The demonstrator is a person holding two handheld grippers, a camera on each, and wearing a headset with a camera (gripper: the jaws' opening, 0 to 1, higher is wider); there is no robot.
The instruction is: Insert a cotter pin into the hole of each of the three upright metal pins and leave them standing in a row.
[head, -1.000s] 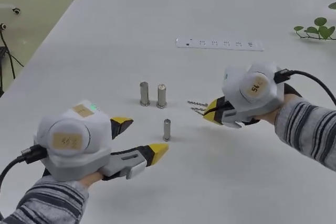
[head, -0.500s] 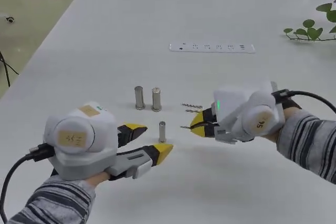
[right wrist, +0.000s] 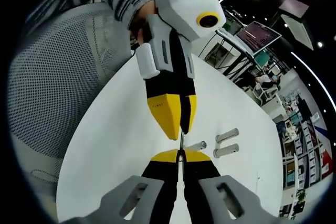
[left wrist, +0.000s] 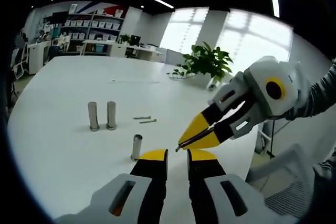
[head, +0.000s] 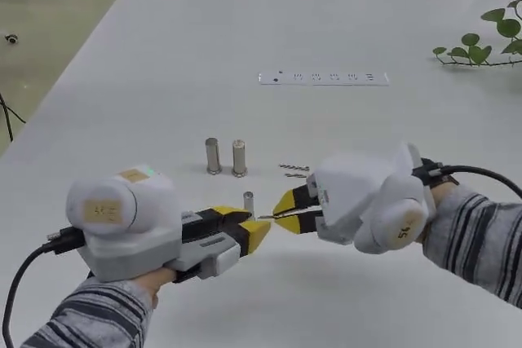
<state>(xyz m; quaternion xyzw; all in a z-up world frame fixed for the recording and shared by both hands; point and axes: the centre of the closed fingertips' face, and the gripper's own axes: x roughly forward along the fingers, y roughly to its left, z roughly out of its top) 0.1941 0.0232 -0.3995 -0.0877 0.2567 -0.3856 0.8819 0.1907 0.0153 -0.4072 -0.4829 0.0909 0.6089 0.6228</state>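
Held level, tip to tip over white worktop (head: 163, 79): right gripper (head: 280, 213) clenched on thin wire cotter pin (right wrist: 181, 141), left gripper (head: 252, 225) narrowly parted beside cylindrical metal pin (head: 248, 201).

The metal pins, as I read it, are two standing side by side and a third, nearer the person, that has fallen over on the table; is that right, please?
Not quite: the third metal pin has not fallen over; it stands upright on the table, as the head view shows. The rest holds: the other two metal pins stand side by side, and the third is nearer the person.
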